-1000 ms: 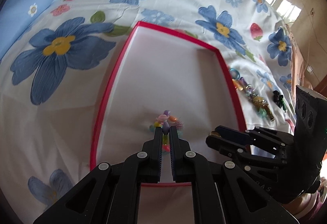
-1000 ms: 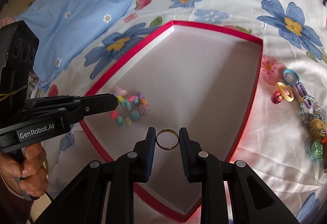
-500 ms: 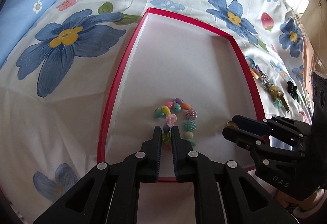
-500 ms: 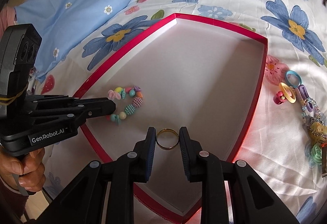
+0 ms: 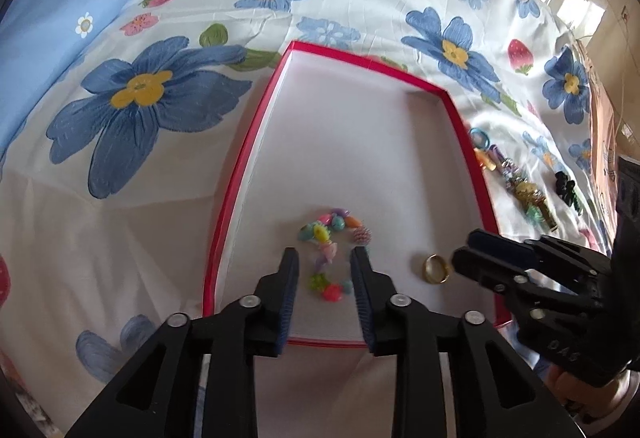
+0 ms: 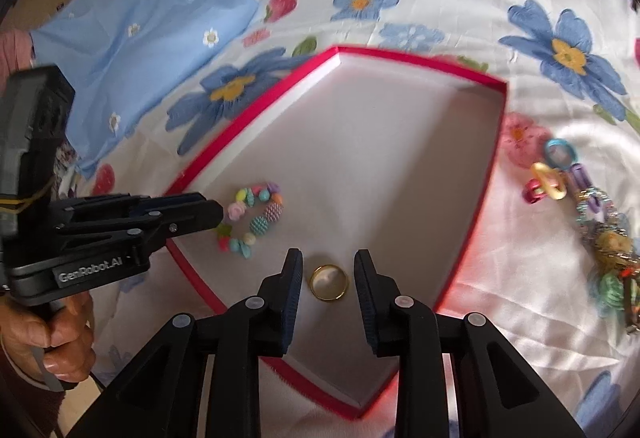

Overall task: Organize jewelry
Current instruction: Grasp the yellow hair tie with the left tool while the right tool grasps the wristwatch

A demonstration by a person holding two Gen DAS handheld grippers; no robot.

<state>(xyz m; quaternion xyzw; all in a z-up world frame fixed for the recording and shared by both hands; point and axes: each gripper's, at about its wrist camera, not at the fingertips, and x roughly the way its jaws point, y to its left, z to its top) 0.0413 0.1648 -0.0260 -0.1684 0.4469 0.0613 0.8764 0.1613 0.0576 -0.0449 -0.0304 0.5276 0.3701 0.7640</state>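
A red-rimmed box point(image 5: 228, 194) with a white floor lies on a flowered bedsheet; it also shows in the right wrist view point(image 6: 476, 198). A colourful bead bracelet point(image 5: 332, 250) lies on its floor between the fingertips of my open left gripper point(image 5: 325, 258); the bracelet also shows in the right wrist view point(image 6: 252, 218). A gold ring point(image 6: 329, 282) lies on the box floor between the tips of my open right gripper point(image 6: 328, 266); the ring also shows in the left wrist view point(image 5: 436, 269).
A row of loose jewelry point(image 6: 592, 214), with coloured rings, clips and chains, lies on the sheet right of the box; it also shows in the left wrist view point(image 5: 516, 182). A blue pillow point(image 6: 132, 34) lies at the far left.
Both grippers have opened. The left one let go of the bead bracelet, the right one let go of the gold ring; both pieces now lie on the box floor.
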